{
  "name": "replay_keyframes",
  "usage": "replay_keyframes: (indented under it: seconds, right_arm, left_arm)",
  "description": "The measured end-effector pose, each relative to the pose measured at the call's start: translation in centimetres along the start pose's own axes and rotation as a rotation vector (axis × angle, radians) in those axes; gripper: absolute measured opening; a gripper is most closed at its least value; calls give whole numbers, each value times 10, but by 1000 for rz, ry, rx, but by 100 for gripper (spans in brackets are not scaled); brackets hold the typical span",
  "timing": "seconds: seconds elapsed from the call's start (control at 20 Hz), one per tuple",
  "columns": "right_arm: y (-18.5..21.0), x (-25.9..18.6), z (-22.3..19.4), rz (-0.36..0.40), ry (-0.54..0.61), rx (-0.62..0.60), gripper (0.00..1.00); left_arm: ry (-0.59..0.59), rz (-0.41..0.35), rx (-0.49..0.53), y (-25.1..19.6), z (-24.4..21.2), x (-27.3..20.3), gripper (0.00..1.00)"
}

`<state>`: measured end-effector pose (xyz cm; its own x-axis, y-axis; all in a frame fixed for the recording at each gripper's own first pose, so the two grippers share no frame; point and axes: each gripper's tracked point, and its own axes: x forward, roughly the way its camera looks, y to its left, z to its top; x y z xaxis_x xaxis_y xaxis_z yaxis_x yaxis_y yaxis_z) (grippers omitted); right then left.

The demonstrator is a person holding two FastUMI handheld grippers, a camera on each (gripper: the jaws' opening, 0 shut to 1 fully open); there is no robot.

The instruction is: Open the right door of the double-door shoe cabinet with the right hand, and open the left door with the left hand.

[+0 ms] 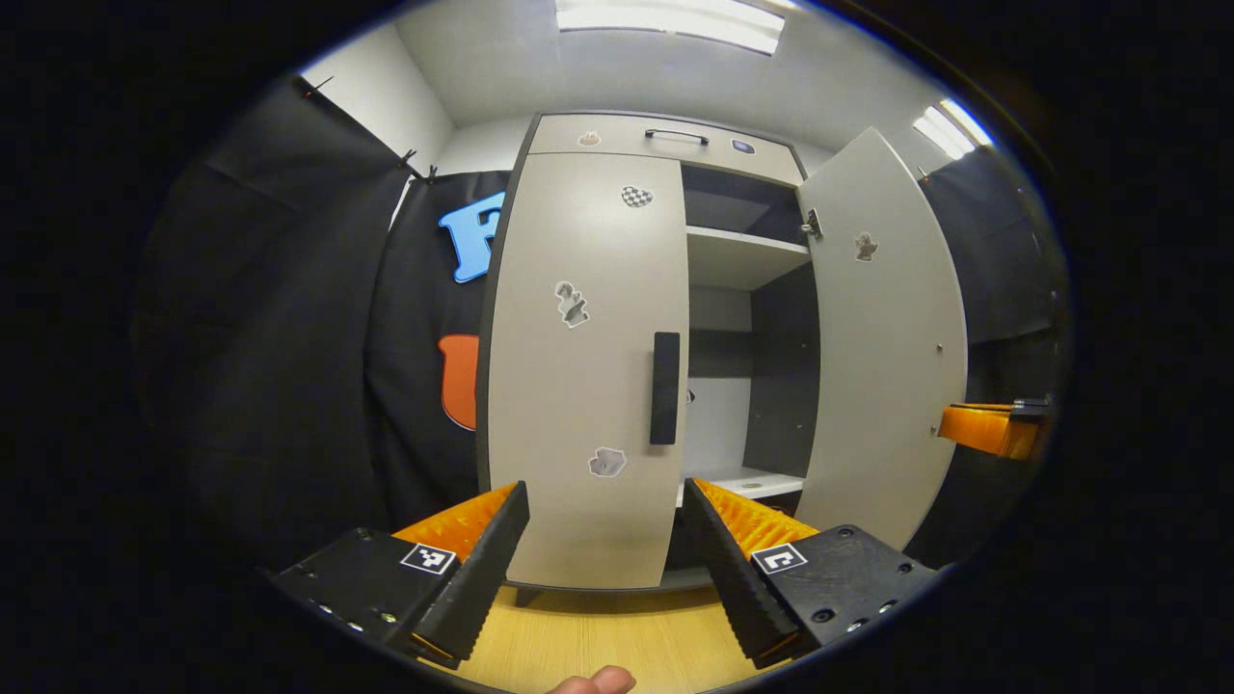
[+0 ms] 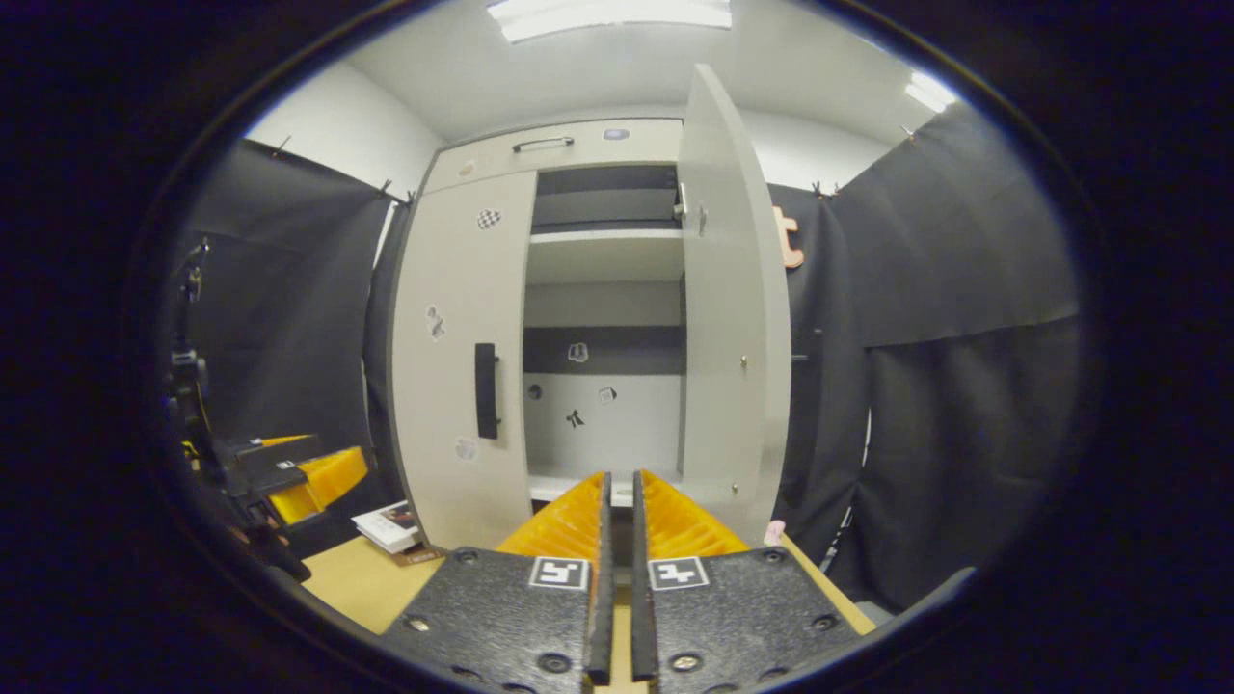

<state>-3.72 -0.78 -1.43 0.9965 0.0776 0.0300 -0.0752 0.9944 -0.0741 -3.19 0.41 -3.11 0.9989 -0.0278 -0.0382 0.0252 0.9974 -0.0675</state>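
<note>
The shoe cabinet's left door (image 1: 588, 366) is closed, its dark vertical handle (image 1: 664, 387) near the inner edge. The right door (image 1: 887, 337) stands swung open, showing shelves (image 1: 747, 255) inside. My left gripper (image 1: 605, 516) is open, fingers spread wide just in front of the left door's lower part, below the handle. In the right gripper view the closed left door (image 2: 463, 357) with its handle (image 2: 486, 390) and the open right door (image 2: 733, 308) appear; my right gripper (image 2: 617, 492) is shut on nothing, set back from the cabinet opening.
A wooden table top (image 1: 598, 641) lies under the cabinet front. The right gripper (image 1: 993, 427) shows at the far right of the left gripper view, beyond the open door. Black cloth walls (image 2: 964, 337) flank the cabinet. A small booklet (image 2: 390, 525) lies on the wood at left.
</note>
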Motion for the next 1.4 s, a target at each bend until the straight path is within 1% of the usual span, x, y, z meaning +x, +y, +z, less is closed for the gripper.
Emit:
replay_keyframes:
  seconds: [0.05, 0.1, 0.15, 0.2, 0.25, 0.3, 0.35, 0.4, 0.45, 0.5, 0.6, 0.7, 0.8, 0.9, 0.95, 1.05, 1.2, 1.4]
  right_arm:
    - [5, 4, -4, 8, 3, -6, 18]
    - [7, 9, -9, 0, 9, -12, 27]
    - [5, 10, -13, -7, 14, -19, 31]
    - [7, 12, -14, -3, 14, -20, 50]
    - [11, 13, -16, 7, 15, -16, 60]
    - [12, 15, -16, 15, 16, -10, 65]
    - [5, 13, -16, 15, 17, -7, 71]
    - [3, 15, -17, 9, 19, -5, 71]
    - [0, 16, -18, 3, 27, -1, 77]
    - [0, 17, -22, 8, 33, 3, 99]
    - [-1, 18, -22, 21, 42, 15, 100]
    - [-1, 19, -24, 33, 49, 8, 100]
    - [0, 19, -23, 46, 43, -1, 100]
    - [5, 17, -23, 78, 35, 2, 100]
    - [8, 16, -24, 94, 35, 6, 100]
    - [10, 17, -25, 112, 35, 5, 100]
    - [6, 18, -28, 108, 41, -5, 100]
    - [-2, 20, -33, 92, 50, 9, 100]
  left_arm:
    - [4, 11, 10, 4, -2, -1, 96]
    - [7, 18, 14, 6, -2, -1, 95]
    - [4, 20, 14, 5, 0, -1, 95]
    - [0, 20, 12, 5, 2, 0, 95]
    - [-4, 18, 11, 5, 4, 1, 95]
    - [-11, 16, 11, 4, 7, 1, 95]
    - [-21, 11, 12, 2, 10, 4, 95]
    - [-31, 6, 12, -1, 14, 6, 95]
    - [-41, -5, 12, -6, 19, 9, 95]
    - [-52, -20, 11, -12, 25, 15, 95]
    - [-75, -63, 4, -28, 38, 34, 95]
    - [-68, -118, -6, -47, 43, 58, 95]
    - [-88, -153, -51, -64, 50, 86, 95]
    - [-113, -118, -87, -63, 57, 118, 95]
    - [-102, -102, -81, -61, 55, 133, 95]
    - [-62, -87, -37, -61, 50, 162, 95]
    - [-18, -78, -23, -66, 45, 194, 95]
    - [31, -84, -50, -71, 31, 220, 95]
